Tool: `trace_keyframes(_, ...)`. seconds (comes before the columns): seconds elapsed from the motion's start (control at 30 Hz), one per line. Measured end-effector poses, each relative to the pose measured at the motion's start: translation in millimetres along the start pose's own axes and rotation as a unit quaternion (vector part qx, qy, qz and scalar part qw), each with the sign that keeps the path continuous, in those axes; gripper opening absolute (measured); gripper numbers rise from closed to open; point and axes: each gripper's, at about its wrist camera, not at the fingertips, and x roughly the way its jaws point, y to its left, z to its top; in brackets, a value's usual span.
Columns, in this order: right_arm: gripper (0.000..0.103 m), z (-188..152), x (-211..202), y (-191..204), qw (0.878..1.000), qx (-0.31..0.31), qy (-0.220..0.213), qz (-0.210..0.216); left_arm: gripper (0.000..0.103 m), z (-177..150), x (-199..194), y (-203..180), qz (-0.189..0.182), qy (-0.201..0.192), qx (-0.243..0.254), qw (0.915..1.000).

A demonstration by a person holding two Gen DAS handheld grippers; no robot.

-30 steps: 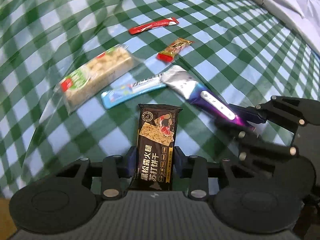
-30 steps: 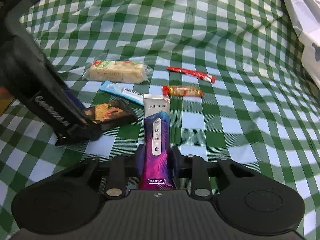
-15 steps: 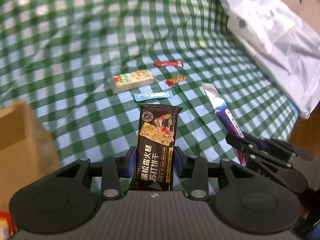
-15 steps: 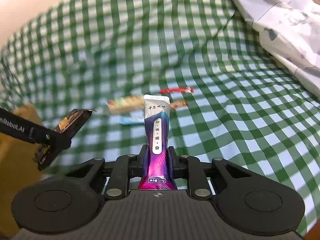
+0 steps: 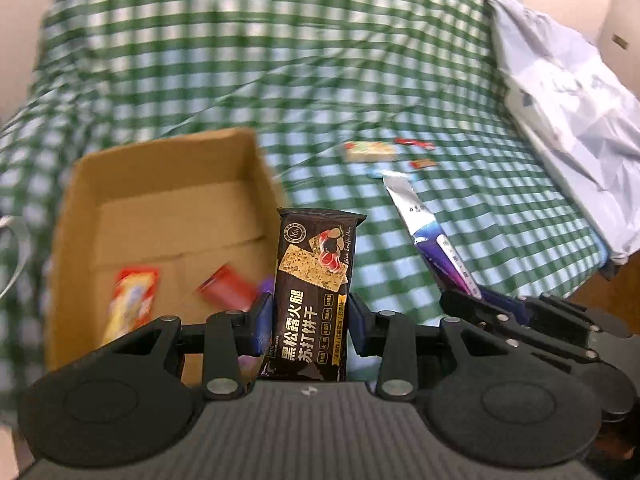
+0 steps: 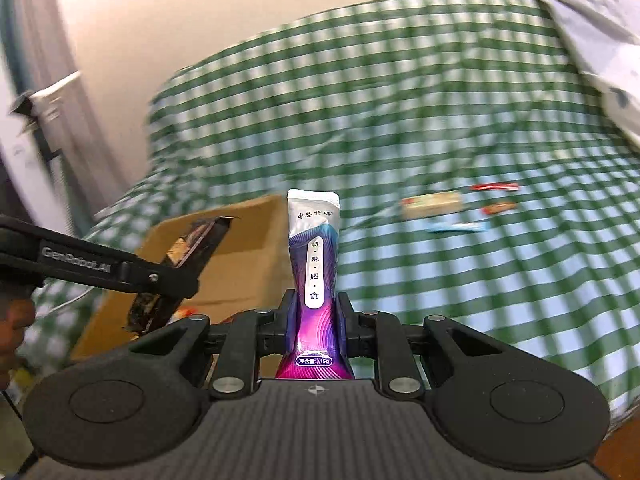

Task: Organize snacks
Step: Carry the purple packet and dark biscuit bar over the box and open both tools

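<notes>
My left gripper (image 5: pixel 310 320) is shut on a black cracker packet (image 5: pixel 316 280) and holds it in the air by the near right side of an open cardboard box (image 5: pixel 168 200). The box holds a yellow-red packet (image 5: pixel 134 300) and a red packet (image 5: pixel 228 290). My right gripper (image 6: pixel 316 316) is shut on a purple and silver sachet (image 6: pixel 315 264), raised to the right of the box (image 6: pixel 240 248). The sachet also shows in the left wrist view (image 5: pixel 432 236), and the left gripper with its packet (image 6: pixel 192 252) shows in the right wrist view.
Several snacks lie on the green checked cloth (image 5: pixel 320 60): a pale bar (image 6: pixel 432 204), a blue stick (image 6: pixel 458 227), a red stick (image 6: pixel 494 187) and a small red-orange packet (image 6: pixel 498 209). A grey-white bag (image 5: pixel 568 112) lies at the right. A wall (image 6: pixel 200 20) rises behind.
Both grippers have lifted their snacks off the cloth and swung left toward the box. The box has come into view and the loose snacks now lie far off to the right.
</notes>
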Motion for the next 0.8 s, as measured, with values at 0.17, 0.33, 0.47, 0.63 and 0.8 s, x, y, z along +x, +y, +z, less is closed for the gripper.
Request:
trace_keyframes(0.17,0.02,-16.2,-12.6,56.5,0.999,-0.027,0.024,0.039,0.043,-40.1,-34.0,36.7,0.031,-0.004,-0.028,0.9991)
trace_keyframes(0.33,0.02,-29.3,-26.3,100.1,0.995,-0.07,0.037,0.053,0.043,-65.1,-60.1,59.2,0.035,-0.023,-0.05,0.9978)
trace_keyframes(0.47,0.02,-32.4,-33.7,118.1,0.994,-0.093,0.035,0.046,0.043,-76.8,-75.9,69.3,0.026,-0.037,-0.06,0.9972)
trace_keyframes(0.63,0.02,-32.8,-41.4,128.0,0.994,-0.103,0.033,0.032,0.043,-82.8,-85.7,74.7,0.017,-0.051,-0.068,0.9962)
trace_keyframes(0.8,0.021,-36.0,-41.6,134.1,0.992,-0.115,0.036,0.026,0.043,-83.7,-86.3,77.8,0.016,-0.053,-0.072,0.9959)
